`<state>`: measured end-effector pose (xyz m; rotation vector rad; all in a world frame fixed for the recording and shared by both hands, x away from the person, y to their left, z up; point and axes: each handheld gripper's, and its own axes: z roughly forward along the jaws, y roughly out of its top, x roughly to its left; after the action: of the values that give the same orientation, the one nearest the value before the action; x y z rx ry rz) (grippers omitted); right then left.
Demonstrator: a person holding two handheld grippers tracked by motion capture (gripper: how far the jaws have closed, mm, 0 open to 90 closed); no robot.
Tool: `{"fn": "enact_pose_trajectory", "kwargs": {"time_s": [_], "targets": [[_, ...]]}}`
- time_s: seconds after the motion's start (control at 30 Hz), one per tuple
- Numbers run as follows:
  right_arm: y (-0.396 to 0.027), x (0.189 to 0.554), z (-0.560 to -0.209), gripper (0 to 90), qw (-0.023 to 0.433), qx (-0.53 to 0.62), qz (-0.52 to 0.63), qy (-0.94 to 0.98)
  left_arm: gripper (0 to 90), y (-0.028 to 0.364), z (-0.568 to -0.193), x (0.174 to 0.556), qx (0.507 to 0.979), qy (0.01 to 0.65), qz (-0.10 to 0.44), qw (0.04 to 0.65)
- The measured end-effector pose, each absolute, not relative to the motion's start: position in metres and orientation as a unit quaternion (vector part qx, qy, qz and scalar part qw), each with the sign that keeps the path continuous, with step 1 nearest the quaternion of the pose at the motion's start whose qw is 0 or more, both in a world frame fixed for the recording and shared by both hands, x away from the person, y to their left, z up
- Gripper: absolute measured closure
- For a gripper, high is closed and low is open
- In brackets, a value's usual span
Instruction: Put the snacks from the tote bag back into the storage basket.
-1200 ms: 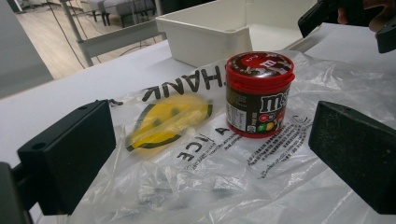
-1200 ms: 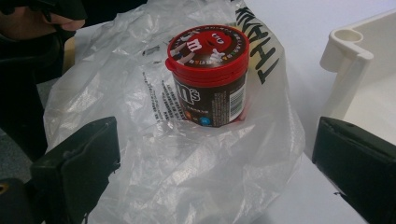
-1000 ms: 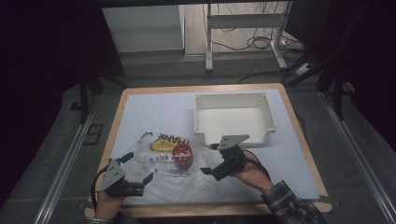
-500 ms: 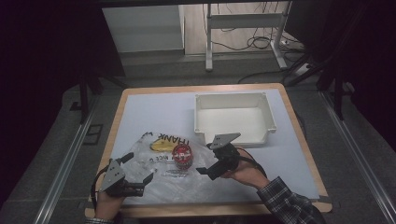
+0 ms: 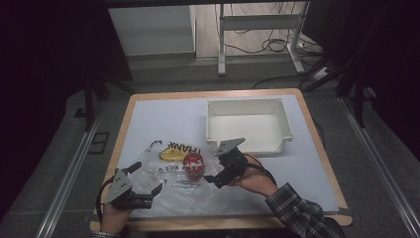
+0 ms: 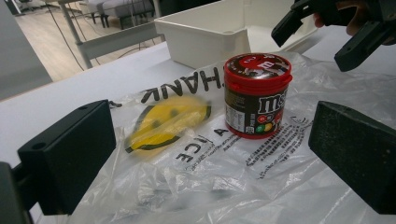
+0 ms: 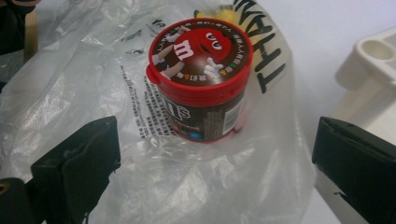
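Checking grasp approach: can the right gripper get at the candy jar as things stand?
Probably yes. The right gripper is open beside the candy jar, which stands upright on the plastic bag; nothing lies between them.

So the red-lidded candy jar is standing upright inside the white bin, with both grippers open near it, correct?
Not quite. The candy jar stands upright on the plastic bag, beside the white bin and outside it, as the high view shows. The left gripper and right gripper are both open near it.
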<state>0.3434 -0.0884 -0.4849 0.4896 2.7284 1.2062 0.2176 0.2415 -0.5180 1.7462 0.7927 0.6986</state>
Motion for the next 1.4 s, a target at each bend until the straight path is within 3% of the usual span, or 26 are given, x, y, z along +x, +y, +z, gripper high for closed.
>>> {"fn": "enact_pose_trajectory", "kwargs": {"time_s": [0.83, 1.4], "targets": [[-0.037, 0.359, -0.493, 7.9, 0.045, 0.152, 0.326, 0.932, 0.6, 0.242, -0.518, 0.217, 0.728, 0.331, 0.293, 0.524], [-0.006, 0.363, -0.505, 19.3, 0.054, 0.134, 0.286, 0.947, 0.7, 0.242, -0.518, 0.217, 0.729, 0.33, 0.294, 0.523]]}}
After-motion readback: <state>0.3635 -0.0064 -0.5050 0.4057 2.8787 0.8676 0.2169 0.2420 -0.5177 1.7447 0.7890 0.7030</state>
